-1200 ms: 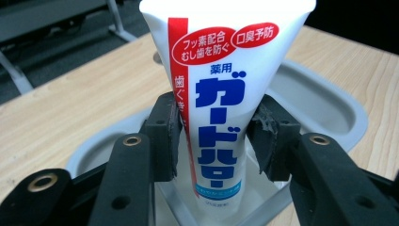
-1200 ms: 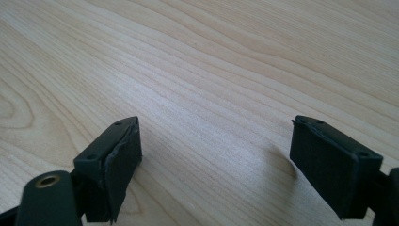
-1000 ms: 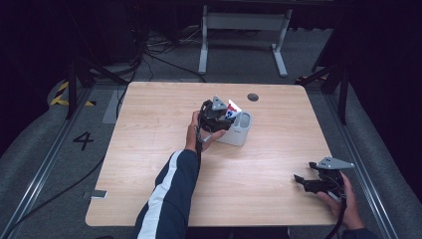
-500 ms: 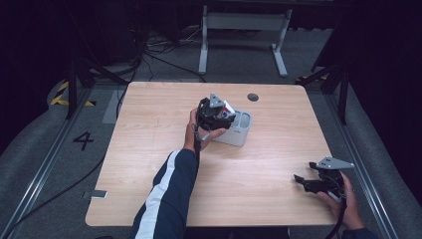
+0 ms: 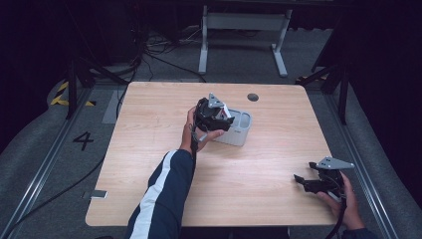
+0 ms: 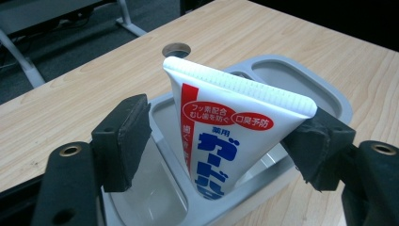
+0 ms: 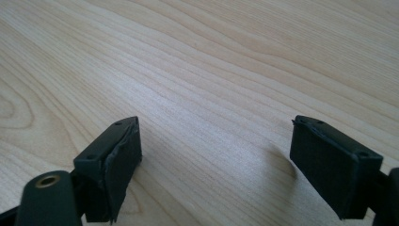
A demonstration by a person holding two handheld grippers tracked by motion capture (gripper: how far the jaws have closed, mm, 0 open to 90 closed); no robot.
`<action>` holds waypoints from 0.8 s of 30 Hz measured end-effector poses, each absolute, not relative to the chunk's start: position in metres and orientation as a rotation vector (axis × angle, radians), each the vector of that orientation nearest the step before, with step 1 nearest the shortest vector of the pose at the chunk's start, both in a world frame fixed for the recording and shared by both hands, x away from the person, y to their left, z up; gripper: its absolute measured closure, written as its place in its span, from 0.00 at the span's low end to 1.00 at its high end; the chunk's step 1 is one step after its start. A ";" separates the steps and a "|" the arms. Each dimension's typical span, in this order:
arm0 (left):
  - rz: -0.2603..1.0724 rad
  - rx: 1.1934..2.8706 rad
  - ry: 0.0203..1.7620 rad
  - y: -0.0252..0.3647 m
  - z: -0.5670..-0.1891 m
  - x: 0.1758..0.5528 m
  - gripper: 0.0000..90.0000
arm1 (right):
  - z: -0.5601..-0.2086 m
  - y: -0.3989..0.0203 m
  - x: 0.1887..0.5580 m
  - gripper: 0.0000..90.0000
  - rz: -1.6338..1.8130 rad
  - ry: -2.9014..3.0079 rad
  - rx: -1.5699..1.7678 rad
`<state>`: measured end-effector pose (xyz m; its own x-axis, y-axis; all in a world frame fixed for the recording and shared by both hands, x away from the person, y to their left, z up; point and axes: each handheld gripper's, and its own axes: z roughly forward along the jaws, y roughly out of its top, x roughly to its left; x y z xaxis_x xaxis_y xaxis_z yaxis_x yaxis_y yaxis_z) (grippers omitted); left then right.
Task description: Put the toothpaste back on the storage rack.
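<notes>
The left gripper (image 6: 221, 141), jaws just opening, brackets a glossy white crimped-end toothpaste tube (image 6: 226, 136) standing tilted in a smooth grey plastic caddy (image 6: 301, 80), while the right gripper (image 7: 216, 165) gapes wide over pale wood-grain table (image 7: 211, 70).

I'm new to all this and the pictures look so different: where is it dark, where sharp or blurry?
High view: the table is lit, the room around it nearly black. Left gripper view: the toothpaste tube and its print are sharp. Right gripper view: the near wood grain is crisp, the far wood softer, with soft shadows by the jaws.

A light wooden table (image 5: 149, 149) stands on grey floor (image 5: 50, 149), dark surroundings.
</notes>
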<state>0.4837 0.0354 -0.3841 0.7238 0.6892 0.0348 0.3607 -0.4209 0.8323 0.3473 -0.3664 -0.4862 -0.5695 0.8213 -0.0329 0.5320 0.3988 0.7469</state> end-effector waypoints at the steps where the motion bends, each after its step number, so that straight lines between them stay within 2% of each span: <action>1: 0.481 2.051 0.794 0.036 -0.383 0.483 0.29 | -0.486 -0.366 0.347 0.19 0.996 2.262 1.166; 24: 0.549 2.116 0.730 0.070 -0.364 0.446 0.25 | -0.486 -0.366 0.347 0.19 0.992 2.263 1.164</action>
